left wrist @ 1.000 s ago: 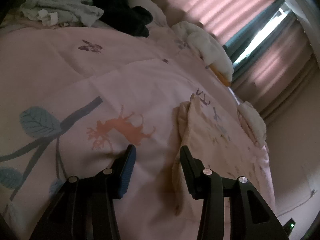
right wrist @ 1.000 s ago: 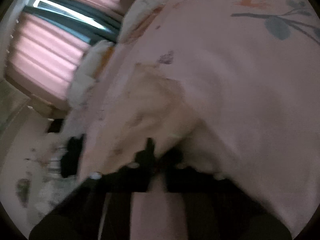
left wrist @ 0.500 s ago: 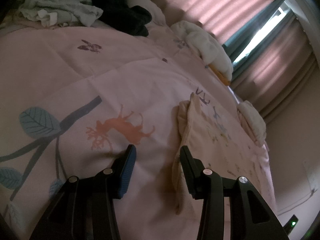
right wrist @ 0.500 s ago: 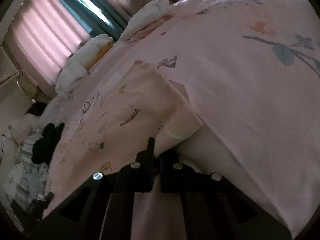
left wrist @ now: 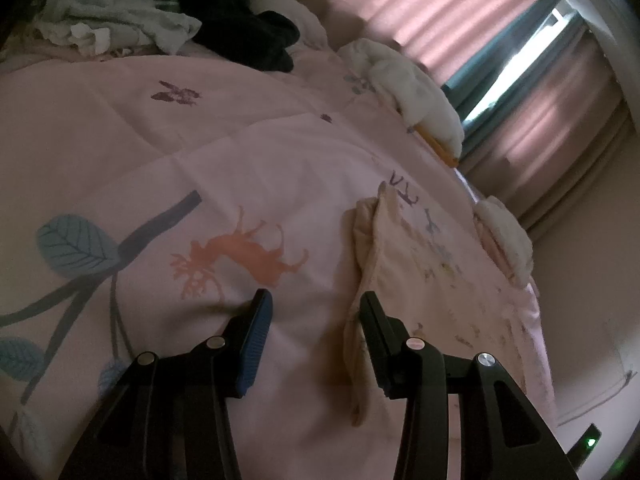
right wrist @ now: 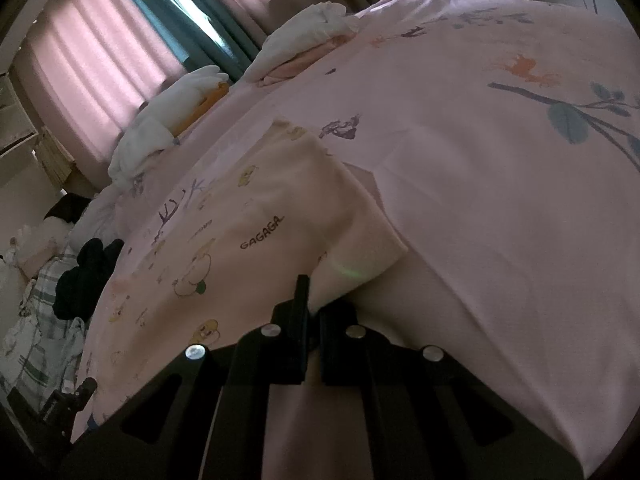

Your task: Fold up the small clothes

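Observation:
A small cream garment (right wrist: 256, 236) with cartoon prints and the word GAGAGA lies folded on the pink bedspread (right wrist: 460, 184). My right gripper (right wrist: 314, 300) is shut on its near edge. In the left wrist view the same garment (left wrist: 404, 264) lies to the right. My left gripper (left wrist: 314, 308) is open and empty, low over the bedspread (left wrist: 200, 160), its right finger (left wrist: 374, 320) beside the garment's left edge.
Folded white clothes (left wrist: 412, 84) and a second white pile (left wrist: 506, 236) lie along the bed's window side. A dark garment (left wrist: 244, 28) and a heap of plaid and pale clothes (left wrist: 116, 20) lie at the far end. Pink curtains (right wrist: 100, 48) hang behind.
My right gripper has swung and steadied, still shut on the garment's edge; the garment now lies flatter and in sharp view. My left gripper has barely moved.

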Available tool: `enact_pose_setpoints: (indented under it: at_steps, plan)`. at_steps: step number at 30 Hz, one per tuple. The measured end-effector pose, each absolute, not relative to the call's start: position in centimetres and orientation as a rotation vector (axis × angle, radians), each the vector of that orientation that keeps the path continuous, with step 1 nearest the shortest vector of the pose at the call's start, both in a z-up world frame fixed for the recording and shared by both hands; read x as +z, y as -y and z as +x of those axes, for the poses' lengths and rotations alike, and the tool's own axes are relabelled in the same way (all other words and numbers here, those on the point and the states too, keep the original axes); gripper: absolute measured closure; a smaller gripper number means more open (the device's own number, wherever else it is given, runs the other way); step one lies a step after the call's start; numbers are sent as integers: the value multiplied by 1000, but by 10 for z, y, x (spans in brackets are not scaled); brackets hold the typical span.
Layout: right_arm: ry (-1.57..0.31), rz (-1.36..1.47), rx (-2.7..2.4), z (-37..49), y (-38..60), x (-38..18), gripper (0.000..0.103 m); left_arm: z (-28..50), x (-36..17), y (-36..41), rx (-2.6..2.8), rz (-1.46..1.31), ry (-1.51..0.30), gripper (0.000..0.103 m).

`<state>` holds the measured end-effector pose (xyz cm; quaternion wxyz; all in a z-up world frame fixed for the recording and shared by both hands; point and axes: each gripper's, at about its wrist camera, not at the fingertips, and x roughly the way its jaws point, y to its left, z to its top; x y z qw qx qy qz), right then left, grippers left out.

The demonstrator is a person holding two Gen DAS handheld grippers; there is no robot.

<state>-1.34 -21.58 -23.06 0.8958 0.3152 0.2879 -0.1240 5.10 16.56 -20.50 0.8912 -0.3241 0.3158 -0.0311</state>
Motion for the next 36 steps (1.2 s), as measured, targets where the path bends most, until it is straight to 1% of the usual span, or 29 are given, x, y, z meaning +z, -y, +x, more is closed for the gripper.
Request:
enact_pose_setpoints:
  at_steps: [15,16,17,21,23,26,30,32,33,36]
  plan:
    - [-570,698,-233,-14,219,-231,103,51,-206,-162,-58,-654,-659,59]
    - [-571,720,-222,-13,220,-229,99,51,-206,-162,-58,-654,-659,59]
    - [-565,746,-202,-12,222,-226,98,52,-206,-163,-58,-654,-659,59]
    - [-479,819,-95,-8,222,-205,98,52,-206,-163,-60,-658,-659,59]
    - [-431,809,-72,-5,212,-188,97,52,-206,-163,-61,-662,-661,59]
    - [-420,752,19,10,186,-168,97,53,-206,-164,-63,-675,-662,59]
    - [-457,693,147,38,142,-150,97,52,-206,-165,-73,-692,-664,59]
    - [-478,688,222,46,122,-148,99,52,-207,-167,-83,-701,-667,59]
    - [-488,692,294,50,111,-147,101,52,-207,-169,-88,-712,-667,59]
    - [-532,642,462,53,68,-146,101,52,-210,-181,-109,-778,-664,59]
